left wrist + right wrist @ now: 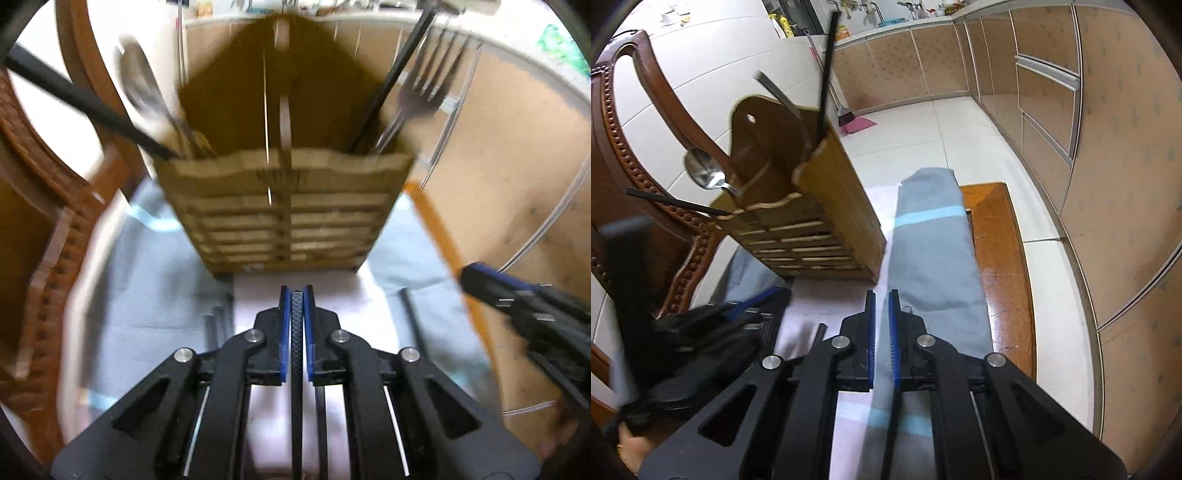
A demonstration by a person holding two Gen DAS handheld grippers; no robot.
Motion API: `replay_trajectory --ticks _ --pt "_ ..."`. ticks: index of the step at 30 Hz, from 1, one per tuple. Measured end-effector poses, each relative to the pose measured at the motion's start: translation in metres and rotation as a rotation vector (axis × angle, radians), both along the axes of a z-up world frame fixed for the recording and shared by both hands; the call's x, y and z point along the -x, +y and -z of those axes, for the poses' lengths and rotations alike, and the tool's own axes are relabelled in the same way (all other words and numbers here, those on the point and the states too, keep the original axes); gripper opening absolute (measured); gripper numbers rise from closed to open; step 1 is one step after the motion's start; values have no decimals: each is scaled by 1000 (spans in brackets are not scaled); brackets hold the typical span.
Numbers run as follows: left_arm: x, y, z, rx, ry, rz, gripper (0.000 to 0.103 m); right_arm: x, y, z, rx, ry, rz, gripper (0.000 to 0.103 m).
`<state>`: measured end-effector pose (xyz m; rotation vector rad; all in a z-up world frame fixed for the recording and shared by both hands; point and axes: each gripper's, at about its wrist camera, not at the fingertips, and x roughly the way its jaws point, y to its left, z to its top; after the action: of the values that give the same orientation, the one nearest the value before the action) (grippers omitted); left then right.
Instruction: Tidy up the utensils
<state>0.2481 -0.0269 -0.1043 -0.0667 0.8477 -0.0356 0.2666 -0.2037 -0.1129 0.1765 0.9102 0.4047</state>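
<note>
Left gripper (296, 295) clenched on a black chopstick (296, 332), its length running along the fingers toward the wooden holder (284, 206); right gripper (881, 301) nearly closed, empty.

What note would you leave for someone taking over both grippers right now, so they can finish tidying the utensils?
Left gripper: shut on a black chopstick, in front of the wooden holder.
Right gripper: shut, holding nothing, above the grey cloth.
Done: a spoon and one chopstick stand in the holder's left compartment, and a fork and another chopstick in the right.
Left: put the held chopstick in the holder, then pick up the loose chopstick lying on the cloth. More dark sticks seem to lie at the left, but they are too blurred to count.
</note>
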Motion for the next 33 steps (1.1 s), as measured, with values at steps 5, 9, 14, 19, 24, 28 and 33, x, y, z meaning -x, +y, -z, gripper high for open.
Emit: replay_trajectory --ticks 5,9,14,19,24,28,33 --pt "56 14 -71 28 -158 34 6 8 -8 -2 43 -3 40 11" --pt "89 17 -122 36 -292 41 6 -2 -15 19 91 63 64 14" --pt "112 26 -148 12 -389 22 6 -14 9 41 171 81 34 19" --pt "118 32 -148 41 -383 16 6 -17 36 51 249 61 44 48" --pt "118 47 -146 56 -374 1 6 -23 54 66 355 63 24 44" --pt "118 55 -142 62 -374 -4 6 -24 57 62 317 73 12 8" --pt "126 63 -146 79 -389 -4 6 -7 49 27 218 30 3 8"
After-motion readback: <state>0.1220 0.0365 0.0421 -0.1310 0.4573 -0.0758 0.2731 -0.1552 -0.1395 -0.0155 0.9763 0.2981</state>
